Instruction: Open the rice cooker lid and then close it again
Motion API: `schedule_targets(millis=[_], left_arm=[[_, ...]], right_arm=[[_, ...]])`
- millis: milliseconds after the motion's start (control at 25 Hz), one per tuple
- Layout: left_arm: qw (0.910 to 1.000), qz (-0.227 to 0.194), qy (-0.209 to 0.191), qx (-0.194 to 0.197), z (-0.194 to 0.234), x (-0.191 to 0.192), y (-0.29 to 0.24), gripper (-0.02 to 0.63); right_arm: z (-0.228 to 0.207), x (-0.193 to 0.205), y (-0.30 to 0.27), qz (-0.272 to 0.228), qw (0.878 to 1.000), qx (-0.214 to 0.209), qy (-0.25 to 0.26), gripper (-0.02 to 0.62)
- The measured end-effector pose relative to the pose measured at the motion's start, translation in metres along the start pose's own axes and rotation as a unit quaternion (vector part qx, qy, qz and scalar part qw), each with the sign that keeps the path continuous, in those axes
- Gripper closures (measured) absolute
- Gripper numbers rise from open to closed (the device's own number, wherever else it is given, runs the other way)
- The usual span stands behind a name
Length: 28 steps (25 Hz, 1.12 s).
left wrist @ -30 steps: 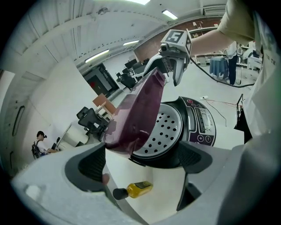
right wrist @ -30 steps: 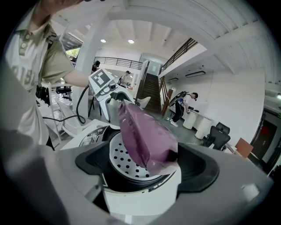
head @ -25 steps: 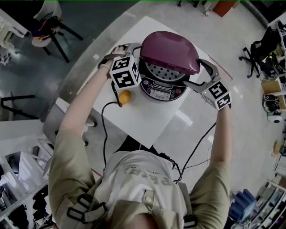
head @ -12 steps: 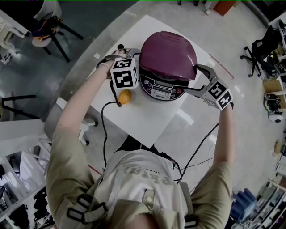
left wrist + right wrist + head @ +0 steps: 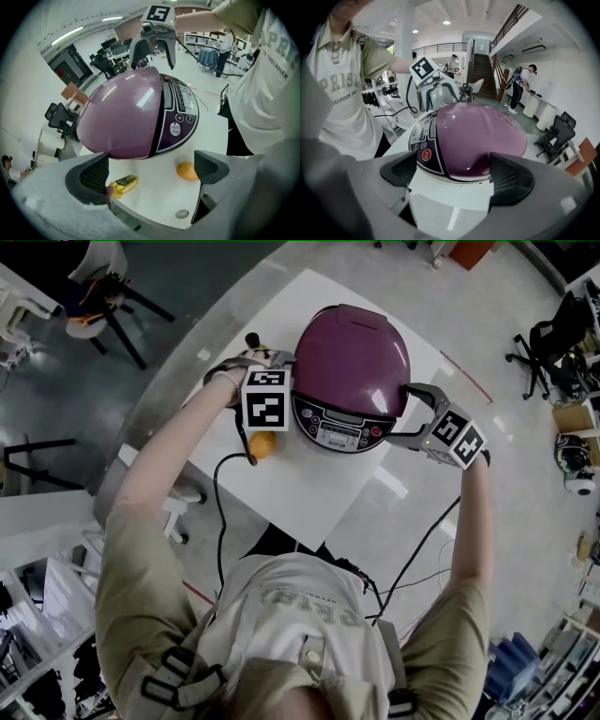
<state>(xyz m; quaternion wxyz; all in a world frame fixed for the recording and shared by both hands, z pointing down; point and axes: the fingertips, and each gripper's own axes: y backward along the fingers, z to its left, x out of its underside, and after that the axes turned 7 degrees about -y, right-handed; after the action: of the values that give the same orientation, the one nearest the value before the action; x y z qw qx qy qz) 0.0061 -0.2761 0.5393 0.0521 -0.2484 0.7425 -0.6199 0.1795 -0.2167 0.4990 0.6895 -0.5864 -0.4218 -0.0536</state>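
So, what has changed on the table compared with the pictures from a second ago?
The lid swung down: it was raised, with the inside showing, and now lies on the rice cooker. Both the left gripper and the right gripper came down beside it. The left gripper's fingers have just been opening, with nothing gripped between them. The orange and the table stayed as they were.

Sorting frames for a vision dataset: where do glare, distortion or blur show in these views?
Head view: dim, greyish, sharp, with a soft sheen on the rice cooker lid. Left gripper view: strong fisheye bending, dark corners, bright streaks of glare across the lid. Right gripper view: same fisheye vignette, milder reflection on the lid, soft foreground.
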Motion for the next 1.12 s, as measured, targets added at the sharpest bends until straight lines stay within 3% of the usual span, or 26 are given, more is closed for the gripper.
schedule_targets(millis=[520, 720, 840, 1040, 1120], left_arm=[[0.9986, 0.031, -0.028, 0.032, -0.008, 0.007, -0.009, 0.026], [0.9921, 0.092, -0.069, 0.050, -0.011, 0.017, -0.015, 0.012], [0.9881, 0.116, -0.081, 0.060, -0.009, 0.020, -0.015, 0.012], [0.9923, 0.086, -0.059, 0.066, -0.009, 0.016, -0.015, 0.014], [0.9956, 0.067, -0.038, 0.054, -0.005, 0.014, -0.012, 0.014]], right_arm=[[0.005, 0.007, -0.009, 0.027, 0.999, -0.023, -0.003, 0.133], [0.008, 0.016, -0.015, 0.089, 0.996, -0.021, 0.019, 0.118], [0.007, 0.016, -0.017, 0.101, 0.995, -0.018, 0.017, 0.118], [0.009, 0.018, -0.016, 0.107, 0.994, -0.027, 0.014, 0.118], [0.007, 0.011, -0.015, 0.086, 0.996, -0.025, -0.002, 0.118]])
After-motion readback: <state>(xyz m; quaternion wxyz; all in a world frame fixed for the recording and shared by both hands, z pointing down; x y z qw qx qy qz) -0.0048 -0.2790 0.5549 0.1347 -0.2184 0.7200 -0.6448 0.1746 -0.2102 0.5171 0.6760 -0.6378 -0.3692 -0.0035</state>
